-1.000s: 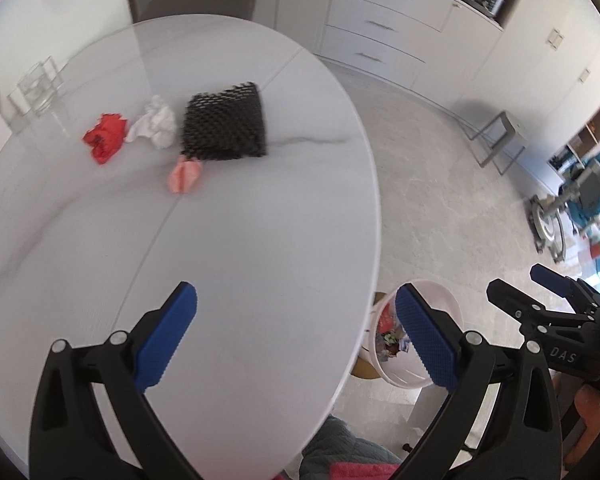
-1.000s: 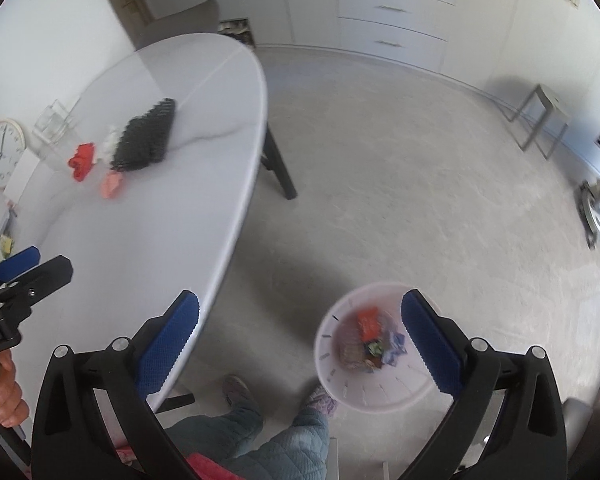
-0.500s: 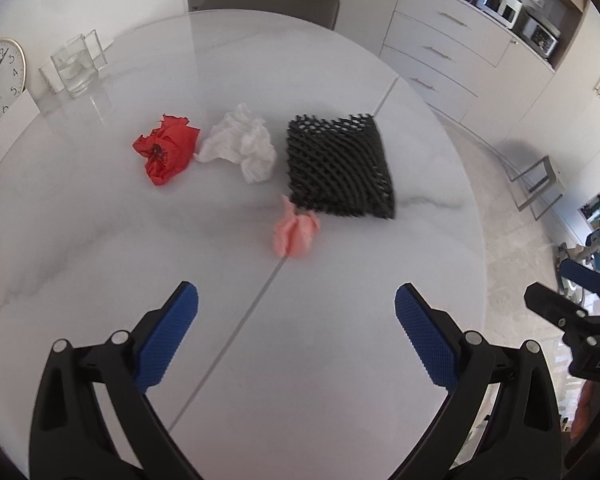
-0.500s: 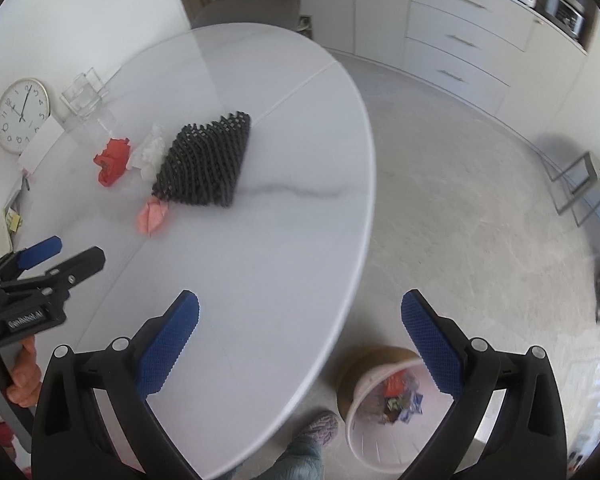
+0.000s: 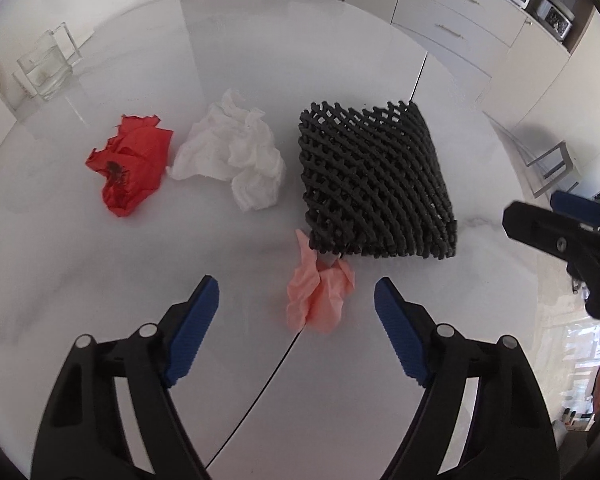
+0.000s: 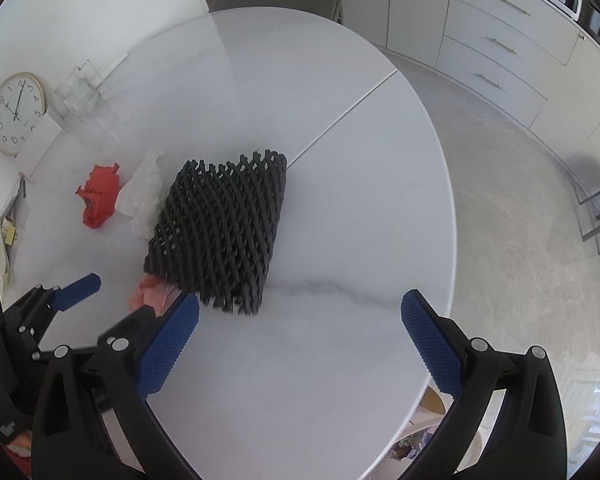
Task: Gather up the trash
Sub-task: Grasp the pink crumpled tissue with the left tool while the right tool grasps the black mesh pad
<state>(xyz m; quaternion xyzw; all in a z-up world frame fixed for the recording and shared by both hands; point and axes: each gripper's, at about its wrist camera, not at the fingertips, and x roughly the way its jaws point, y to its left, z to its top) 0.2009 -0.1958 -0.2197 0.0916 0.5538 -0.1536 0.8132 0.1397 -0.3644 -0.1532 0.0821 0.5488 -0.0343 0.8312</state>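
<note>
On a round white marble-look tabletop, four pieces of trash lie in a loose cluster around a black foam mesh sleeve, which serves as the landmark. Just to the left of the mesh sits a crumpled white tissue, and further left again, touching the tissue's edge, a crumpled red paper. At the mesh's near left corner lies a small crumpled pink paper, touching or almost touching the mesh.

Seen from the left wrist camera, the left tongs are spread wide open with nothing between them; their blue pads stand on either side of the pink paper, which lies just ahead of the gap and apart from both pads. A thin dark seam in the tabletop runs from beneath the pink paper towards the camera.

Seen from the right wrist camera, the right tongs are also wide open and empty, over bare tabletop on the near side of the mesh, with the left blue pad close to the mesh's near corner.

Beyond the red paper, far from the mesh, a clear glass container stands near the tabletop's far left rim, and a round wall clock leans beside it. White drawer cabinets line the far wall.
</note>
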